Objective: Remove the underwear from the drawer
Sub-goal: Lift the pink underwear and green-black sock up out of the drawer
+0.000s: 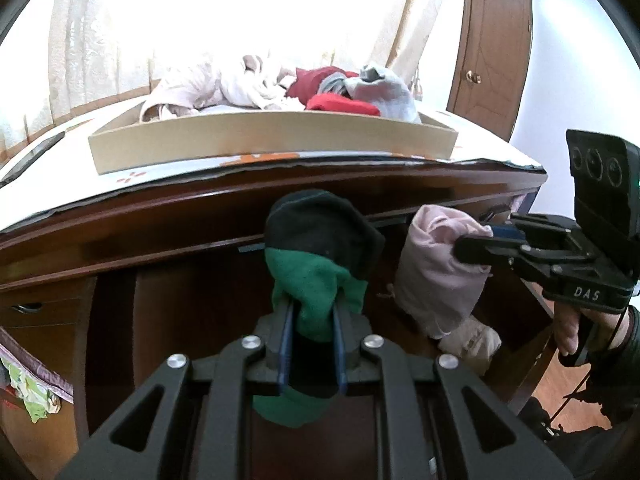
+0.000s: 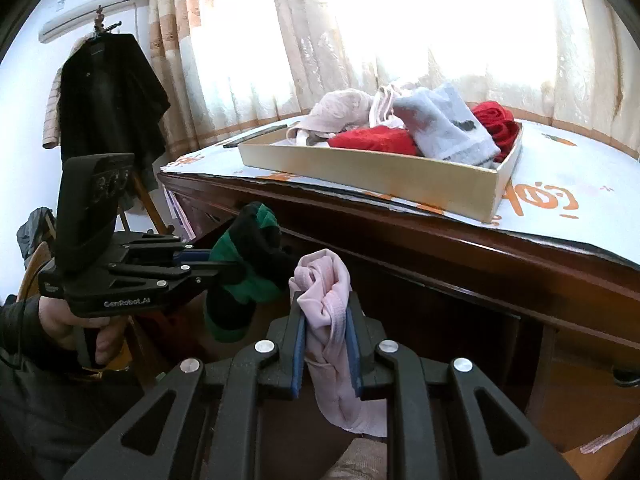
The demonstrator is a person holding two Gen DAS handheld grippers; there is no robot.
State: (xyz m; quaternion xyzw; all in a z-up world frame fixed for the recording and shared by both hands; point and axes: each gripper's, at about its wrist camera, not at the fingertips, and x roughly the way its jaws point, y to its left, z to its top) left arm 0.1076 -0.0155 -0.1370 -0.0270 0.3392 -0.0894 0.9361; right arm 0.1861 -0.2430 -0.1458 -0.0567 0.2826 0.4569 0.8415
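Left claw (image 1: 312, 322): clamped on a green-and-black garment (image 1: 320, 248), held in front of the table (image 1: 280, 200). Right claw (image 2: 327, 334): clamped on a pink garment (image 2: 326, 300). Cardboard tray (image 1: 272, 144) of clothes on the table.

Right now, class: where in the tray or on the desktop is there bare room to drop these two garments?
The cardboard tray is bare along its near wall; its far side is crowded with the heaped clothes. The paper-covered desktop right of the tray is free.
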